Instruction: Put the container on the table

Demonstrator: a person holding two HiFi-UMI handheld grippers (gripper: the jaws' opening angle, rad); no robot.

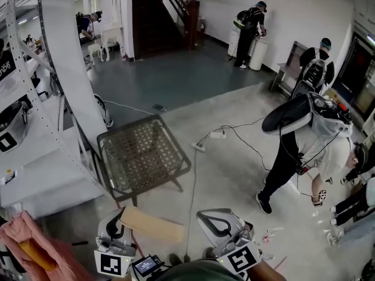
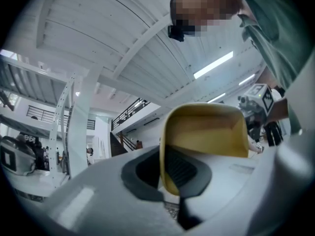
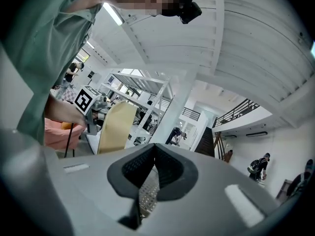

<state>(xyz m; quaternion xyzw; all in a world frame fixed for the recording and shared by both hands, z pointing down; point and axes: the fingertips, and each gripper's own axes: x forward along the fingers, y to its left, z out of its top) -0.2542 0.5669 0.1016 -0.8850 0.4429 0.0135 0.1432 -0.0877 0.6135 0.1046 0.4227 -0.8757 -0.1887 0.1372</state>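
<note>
A tan, open-topped container (image 1: pixel 153 225) hangs low in the head view, and my left gripper (image 1: pixel 120 216) is shut on its left wall. In the left gripper view the container (image 2: pixel 205 131) fills the middle, one wall pinched between the dark pads (image 2: pixel 147 173) of the left gripper (image 2: pixel 165 170). My right gripper (image 1: pixel 206 216) sits just right of the container, apart from it, shut with nothing in it. In the right gripper view, the right gripper (image 3: pixel 155 154) has its pads together, with the container (image 3: pixel 116 127) off to the left. The metal mesh table (image 1: pixel 146 146) stands ahead of both grippers.
A white shelving rack (image 1: pixel 36 157) and a white column (image 1: pixel 70 57) stand at the left. A pink cloth (image 1: pixel 23 239) lies at the bottom left. Cables and a power strip (image 1: pixel 217 134) cross the floor. A person (image 1: pixel 304 151) bends over at the right, with others further back.
</note>
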